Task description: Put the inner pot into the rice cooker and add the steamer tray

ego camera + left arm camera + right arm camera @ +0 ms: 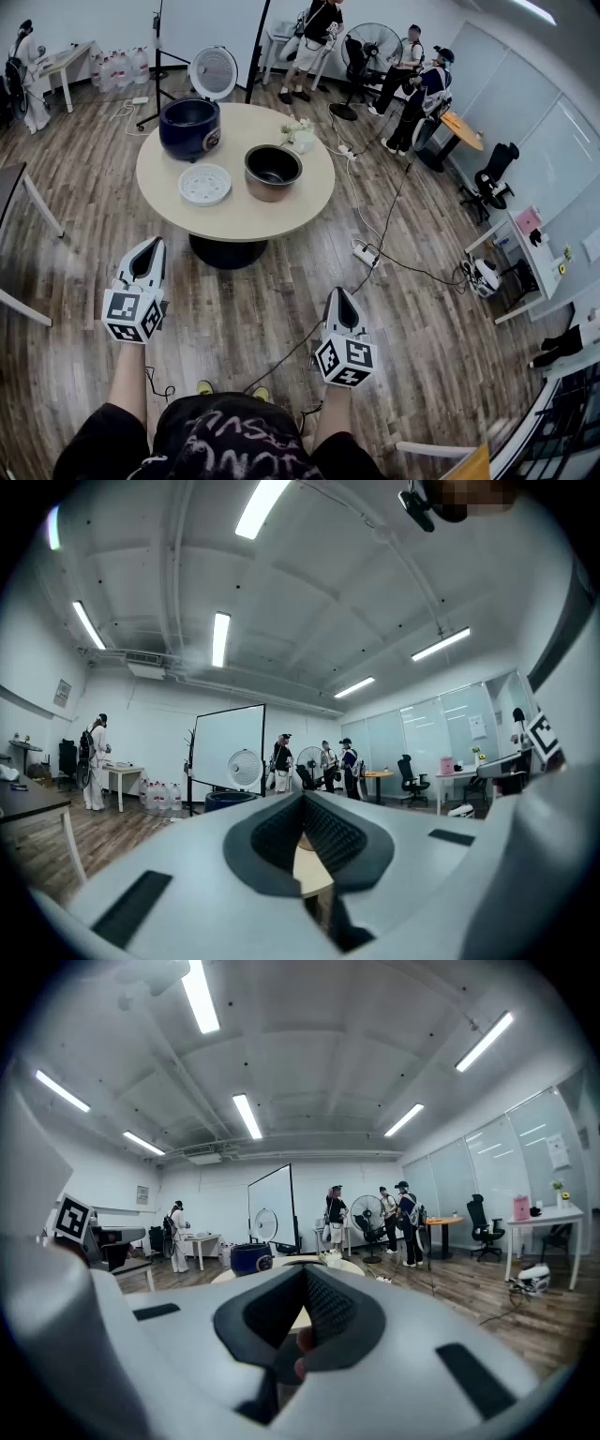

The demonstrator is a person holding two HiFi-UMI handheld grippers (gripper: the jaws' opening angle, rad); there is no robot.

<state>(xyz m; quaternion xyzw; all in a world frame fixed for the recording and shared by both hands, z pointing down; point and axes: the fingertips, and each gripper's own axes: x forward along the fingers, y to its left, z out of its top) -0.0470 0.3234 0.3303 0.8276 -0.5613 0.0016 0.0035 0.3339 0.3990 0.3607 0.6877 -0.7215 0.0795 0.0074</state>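
Observation:
On the round beige table [234,214] stand a dark blue rice cooker [189,127] at the back left, a dark metal inner pot [273,172] at the middle right and a white perforated steamer tray [204,184] in front of the cooker. My left gripper [147,253] and right gripper [339,302] hang over the floor well short of the table, both shut and empty. The rice cooker [250,1258] shows small beyond the shut right gripper [304,1290]. The left gripper [302,819] is shut too, with the table edge behind it.
A small white flower pot [302,139] sits at the table's back right. Cables and a power strip [363,251] lie on the wood floor right of the table. A standing fan [214,72], several people [412,89], desks and chairs fill the back.

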